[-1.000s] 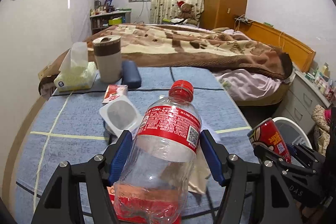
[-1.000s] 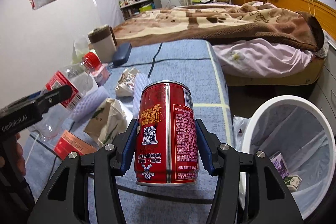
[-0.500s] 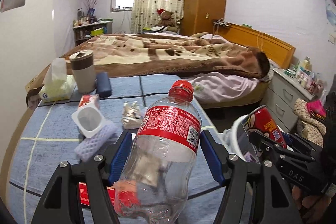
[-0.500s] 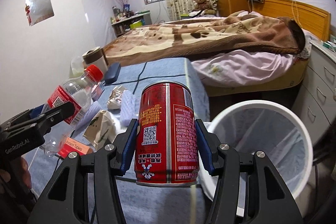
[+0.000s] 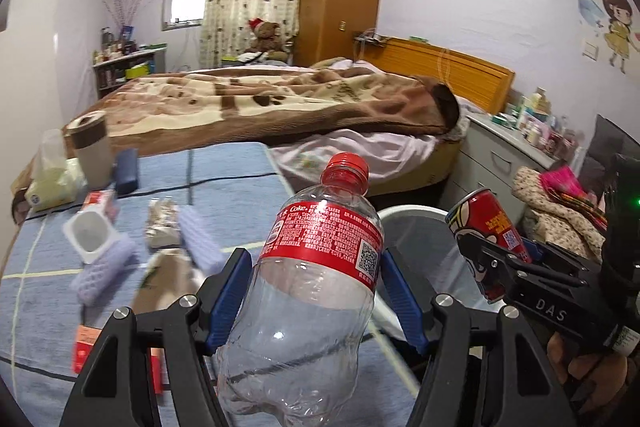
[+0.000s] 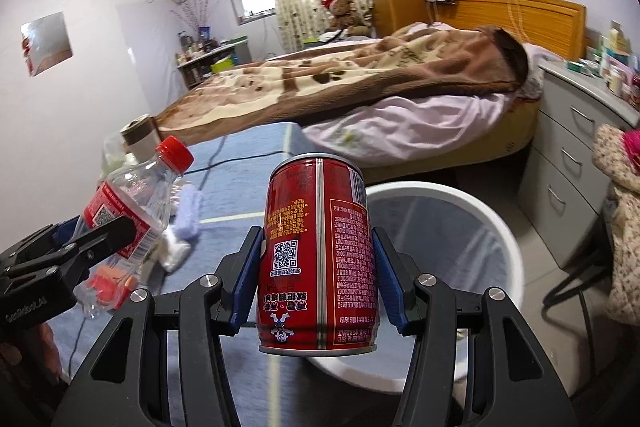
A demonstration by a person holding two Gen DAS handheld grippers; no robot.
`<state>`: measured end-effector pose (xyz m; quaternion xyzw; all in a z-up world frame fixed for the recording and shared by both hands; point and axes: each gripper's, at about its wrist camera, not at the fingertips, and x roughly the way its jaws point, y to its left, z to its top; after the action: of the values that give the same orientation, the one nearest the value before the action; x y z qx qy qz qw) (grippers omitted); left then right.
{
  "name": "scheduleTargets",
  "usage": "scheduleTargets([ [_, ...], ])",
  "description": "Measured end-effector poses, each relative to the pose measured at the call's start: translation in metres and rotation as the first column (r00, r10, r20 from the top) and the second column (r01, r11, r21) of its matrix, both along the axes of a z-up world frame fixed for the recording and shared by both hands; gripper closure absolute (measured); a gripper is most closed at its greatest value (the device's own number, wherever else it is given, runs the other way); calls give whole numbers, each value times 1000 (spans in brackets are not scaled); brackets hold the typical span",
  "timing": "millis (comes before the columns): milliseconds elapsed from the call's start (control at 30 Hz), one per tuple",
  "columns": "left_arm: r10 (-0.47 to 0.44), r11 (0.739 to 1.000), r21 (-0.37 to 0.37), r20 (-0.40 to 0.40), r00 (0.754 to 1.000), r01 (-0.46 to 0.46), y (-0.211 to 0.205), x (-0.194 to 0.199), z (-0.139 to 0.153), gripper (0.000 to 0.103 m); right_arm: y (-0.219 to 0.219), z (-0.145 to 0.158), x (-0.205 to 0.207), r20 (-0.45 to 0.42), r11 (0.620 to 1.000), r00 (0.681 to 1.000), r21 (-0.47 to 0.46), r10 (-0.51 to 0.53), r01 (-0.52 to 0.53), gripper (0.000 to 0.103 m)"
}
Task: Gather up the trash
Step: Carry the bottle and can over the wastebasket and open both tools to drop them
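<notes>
My left gripper (image 5: 316, 291) is shut on an empty clear Coke bottle (image 5: 308, 291) with a red cap and label, held upright above the blue table's right edge. It also shows in the right wrist view (image 6: 124, 215). My right gripper (image 6: 320, 279) is shut on a red drink can (image 6: 318, 255), upright, in front of the white trash bin (image 6: 496, 227) beside the table. The can also shows in the left wrist view (image 5: 490, 243), over the bin (image 5: 412, 215). More trash lies on the table: a white yogurt cup (image 5: 90, 235), foam nets (image 5: 200, 243), a crumpled wrapper (image 5: 160, 223) and a red box (image 5: 86, 343).
The blue table (image 5: 224, 183) also bears a tissue pack (image 5: 52, 183), a brown-banded canister (image 5: 90, 147) and a dark case (image 5: 127, 171). A bed with a brown blanket (image 5: 280, 103) stands behind. A grey drawer unit (image 6: 576, 147) stands right of the bin.
Both grippers have swung right and up with their loads. The bin has come nearer the middle of both views. The table trash has slid to the left.
</notes>
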<state>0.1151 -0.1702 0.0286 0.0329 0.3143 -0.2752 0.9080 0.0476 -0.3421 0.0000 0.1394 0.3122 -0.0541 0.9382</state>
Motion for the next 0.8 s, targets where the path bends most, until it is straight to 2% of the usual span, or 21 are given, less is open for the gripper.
scheduleTargets([
  [467, -124, 992, -6, -47, 991, 124, -74, -5, -21, 36, -54, -23, -4, -91, 996, 992, 23, -85, 87, 49],
  [800, -160, 986, 26, -71, 985, 162, -116, 1, -41, 36, -66, -39, 1, -148, 997, 986, 18, -76, 80, 49],
])
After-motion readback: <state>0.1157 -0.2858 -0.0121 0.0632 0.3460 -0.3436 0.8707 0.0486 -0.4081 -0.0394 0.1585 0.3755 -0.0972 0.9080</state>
